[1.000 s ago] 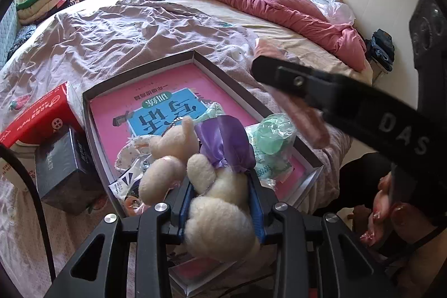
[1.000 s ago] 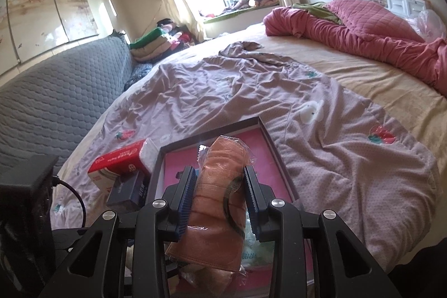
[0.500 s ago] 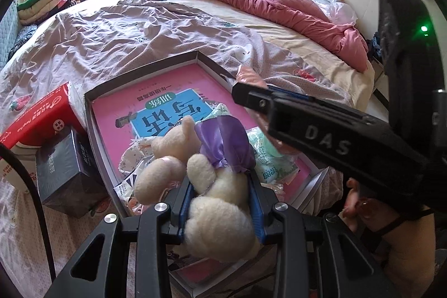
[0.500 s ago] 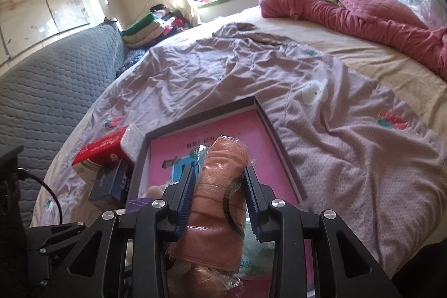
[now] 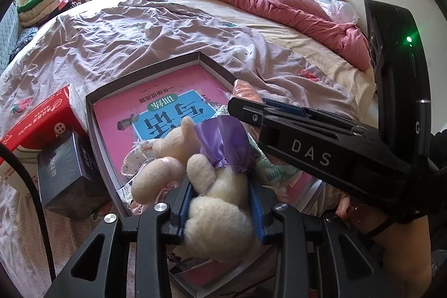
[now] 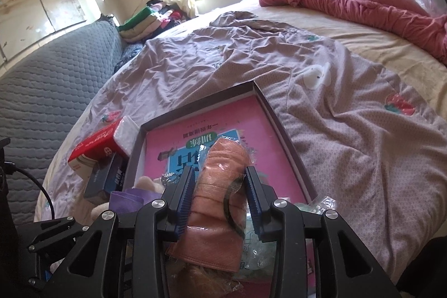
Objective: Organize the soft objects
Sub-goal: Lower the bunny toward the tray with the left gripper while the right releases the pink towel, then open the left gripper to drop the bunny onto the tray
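Over the pink-lined box (image 5: 156, 69), left tool (image 5: 220, 203) clamps a cream plush bear (image 5: 218, 203); right tool (image 6: 220, 194) clamps a plastic-wrapped peach roll (image 6: 220, 186).

We see the tray (image 5: 145, 71) on the bed (image 5: 293, 43) | book (image 5: 167, 99) inside tray | plush toy (image 5: 212, 186) between left claw (image 5: 220, 203) fingers, over tray's near end | tissue box (image 5: 42, 119) and box (image 5: 64, 172) left of tray | wrapped roll (image 6: 223, 186) within right claw (image 6: 220, 192), above tray | quilt (image 5: 279, 2) behind, far right.

Both claws (image 5: 220, 203) (image 6: 220, 194) clamped, side by side
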`<state>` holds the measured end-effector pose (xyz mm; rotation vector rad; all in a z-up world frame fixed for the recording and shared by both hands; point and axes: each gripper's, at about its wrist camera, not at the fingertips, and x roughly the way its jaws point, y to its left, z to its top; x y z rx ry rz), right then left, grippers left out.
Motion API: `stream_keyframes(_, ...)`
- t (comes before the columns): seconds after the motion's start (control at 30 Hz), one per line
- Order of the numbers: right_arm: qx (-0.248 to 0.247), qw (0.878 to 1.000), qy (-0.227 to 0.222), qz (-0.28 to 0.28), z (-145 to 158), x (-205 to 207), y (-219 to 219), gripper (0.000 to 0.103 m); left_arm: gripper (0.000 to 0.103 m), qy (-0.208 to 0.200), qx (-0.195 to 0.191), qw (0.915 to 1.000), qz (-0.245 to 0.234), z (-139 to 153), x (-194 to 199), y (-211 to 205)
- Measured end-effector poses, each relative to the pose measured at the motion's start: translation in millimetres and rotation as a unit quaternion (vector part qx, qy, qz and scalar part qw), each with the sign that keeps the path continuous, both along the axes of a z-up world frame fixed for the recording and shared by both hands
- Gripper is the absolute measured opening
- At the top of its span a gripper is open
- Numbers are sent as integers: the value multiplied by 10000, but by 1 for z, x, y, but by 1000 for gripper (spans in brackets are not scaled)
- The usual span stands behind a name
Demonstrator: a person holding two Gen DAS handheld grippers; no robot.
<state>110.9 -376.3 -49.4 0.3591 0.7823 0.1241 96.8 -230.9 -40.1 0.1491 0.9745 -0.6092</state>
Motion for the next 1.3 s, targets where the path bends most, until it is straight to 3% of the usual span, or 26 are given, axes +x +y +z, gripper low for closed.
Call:
stream_keyframes(0.63,219,9994,-161,-207,6,-9,-10,54,38,-18,0,10000,76,1,2,-1)
stream_keyframes(1.03,340,9948,-462,-843,29,-35,-41,58,40,-134,162,9997,98,1,1,-6)
stream_keyframes(1.3,289,9921,-592,-1072,43,-50,-53,59,47,-205,146,9996,120,5,0,-5)
